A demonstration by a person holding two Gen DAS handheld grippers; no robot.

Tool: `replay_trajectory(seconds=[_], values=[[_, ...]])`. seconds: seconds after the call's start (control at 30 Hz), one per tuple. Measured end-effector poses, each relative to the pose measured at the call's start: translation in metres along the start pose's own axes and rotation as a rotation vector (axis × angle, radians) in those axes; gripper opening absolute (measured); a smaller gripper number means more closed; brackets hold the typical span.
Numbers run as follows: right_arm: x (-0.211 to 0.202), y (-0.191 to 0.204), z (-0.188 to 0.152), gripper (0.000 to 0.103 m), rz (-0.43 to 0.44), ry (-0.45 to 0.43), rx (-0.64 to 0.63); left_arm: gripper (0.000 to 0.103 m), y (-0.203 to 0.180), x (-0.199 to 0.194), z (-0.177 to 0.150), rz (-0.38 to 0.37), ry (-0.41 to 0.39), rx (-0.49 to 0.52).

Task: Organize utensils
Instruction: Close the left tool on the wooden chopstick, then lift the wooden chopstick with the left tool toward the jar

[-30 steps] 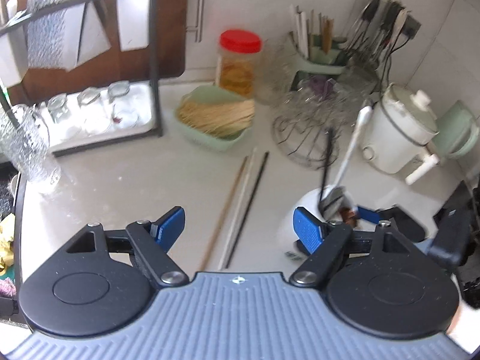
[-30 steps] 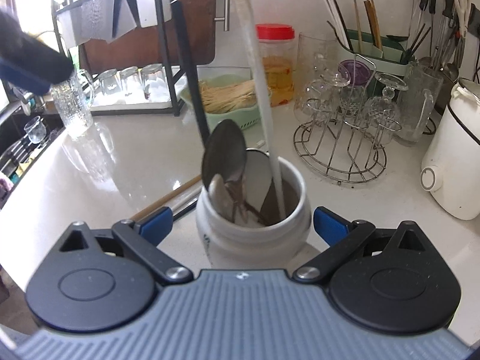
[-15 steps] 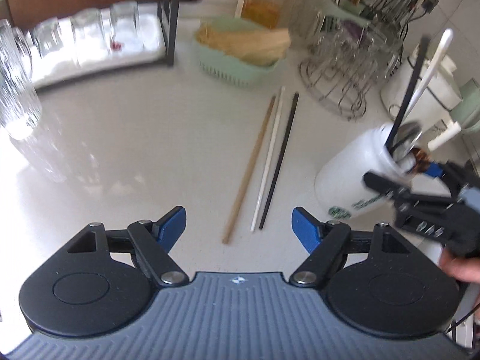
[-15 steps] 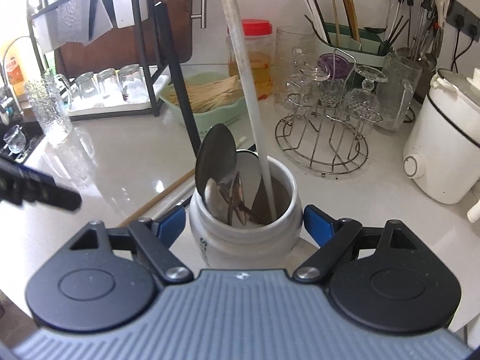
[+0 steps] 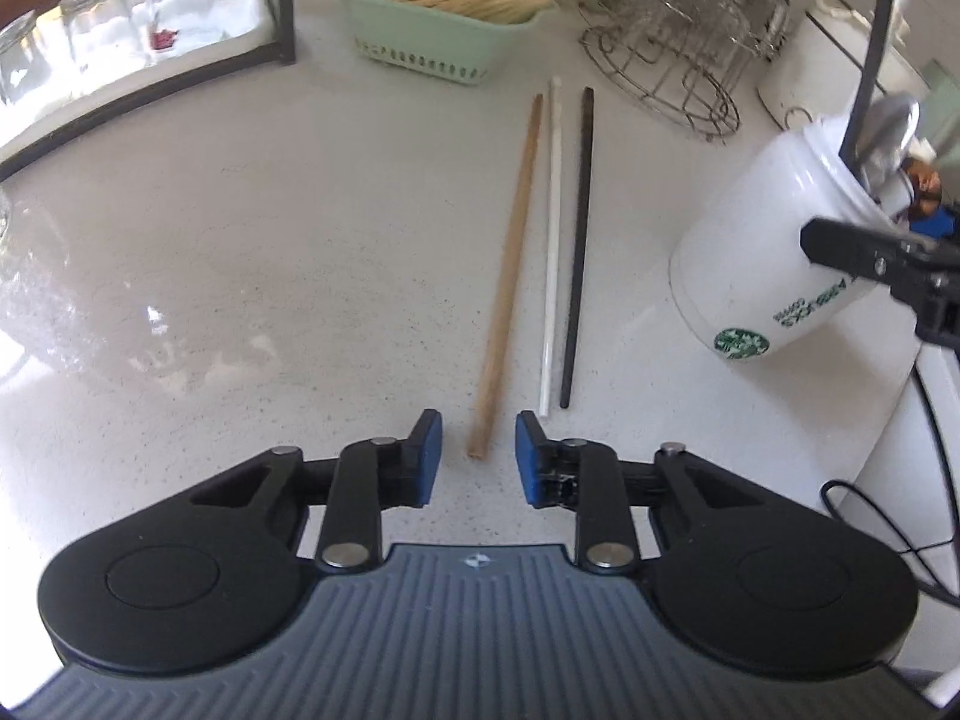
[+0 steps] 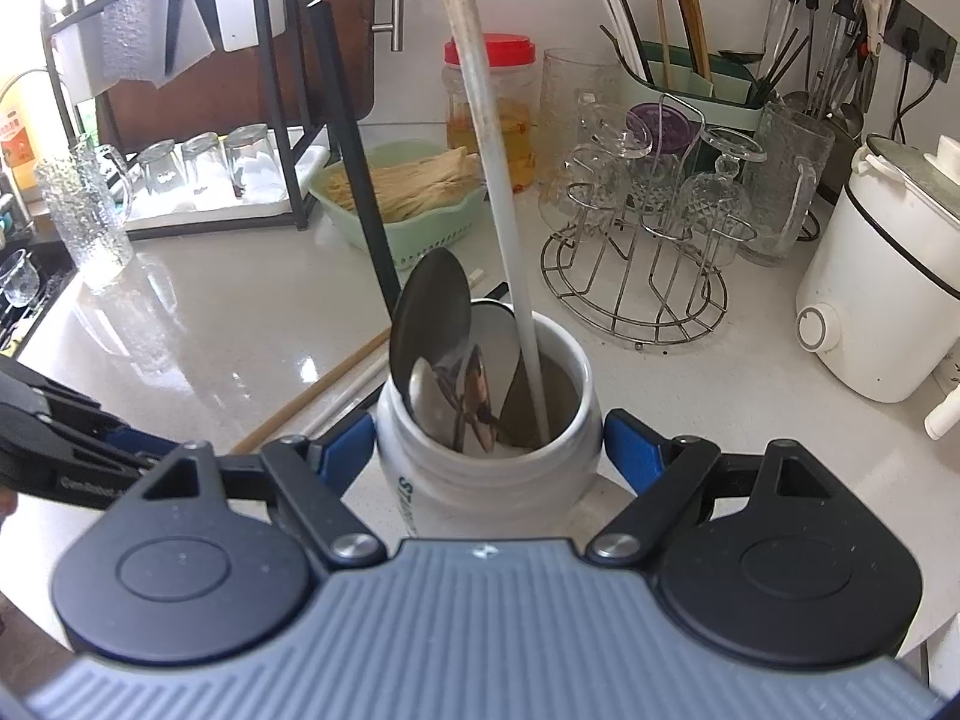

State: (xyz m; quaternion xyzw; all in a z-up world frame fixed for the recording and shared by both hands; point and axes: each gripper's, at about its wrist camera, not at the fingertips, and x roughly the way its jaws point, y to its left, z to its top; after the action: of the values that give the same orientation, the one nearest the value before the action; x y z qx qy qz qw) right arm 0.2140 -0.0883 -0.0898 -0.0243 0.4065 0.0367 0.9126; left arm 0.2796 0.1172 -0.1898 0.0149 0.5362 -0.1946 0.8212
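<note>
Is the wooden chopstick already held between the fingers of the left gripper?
No: the wooden chopstick lies flat on the counter, its near end just ahead of the open left gripper.

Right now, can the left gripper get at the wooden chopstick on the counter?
Probably yes. The left gripper is open, and the near end of the wooden chopstick lies just ahead of the gap between its fingers. Nothing lies between them; the white chopstick sits close beside it.
</note>
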Motion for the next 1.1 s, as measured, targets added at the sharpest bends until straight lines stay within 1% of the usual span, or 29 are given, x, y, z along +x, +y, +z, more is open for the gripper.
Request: replay_trajectory(seconds=[0.13,0.2,0.23,0.3,0.4,0.53,0.63,0.87,1.0,1.1], values=[[0.0,0.001,0.0,0.086,-0.008,-0.002,0.003,0.024,-0.007,0.002,-0.001,0.029,-0.019,0.053],[0.0,0.001,0.0,0.086,-0.011,-0.003,0.002,0.017,-0.011,0.003,-0.001,0.033,-0.015,0.067],[0.0,0.002,0.0,0.086,-0.012,-0.003,0.001,0.008,-0.014,0.004,0.0,0.039,-0.01,0.076],[0.0,0.002,-0.001,0.086,-0.015,-0.004,-0.001,0.007,-0.018,0.004,0.0,0.056,-0.003,0.089],[0.0,0.003,0.0,0.086,-0.017,-0.005,-0.006,0.007,-0.02,0.001,0.001,0.061,-0.004,0.088],[0.0,0.003,0.0,0.087,-0.016,-0.007,-0.005,0.007,-0.022,-0.018,0.008,0.062,-0.026,0.065],[-0.001,0.002,-0.001,0.087,-0.013,-0.011,-0.006,0.007,-0.023,-0.04,0.016,0.062,-0.065,0.045],[-0.001,-0.001,-0.003,0.087,0.002,-0.022,-0.01,0.007,-0.034,-0.096,0.042,0.087,-0.173,0.046],[0.0,-0.003,-0.003,0.087,0.015,-0.026,-0.011,0.006,-0.04,-0.118,0.054,0.103,-0.227,0.045],[0.0,-0.003,-0.002,0.087,0.022,-0.026,-0.009,0.006,-0.044,-0.13,0.061,0.106,-0.253,0.035]])
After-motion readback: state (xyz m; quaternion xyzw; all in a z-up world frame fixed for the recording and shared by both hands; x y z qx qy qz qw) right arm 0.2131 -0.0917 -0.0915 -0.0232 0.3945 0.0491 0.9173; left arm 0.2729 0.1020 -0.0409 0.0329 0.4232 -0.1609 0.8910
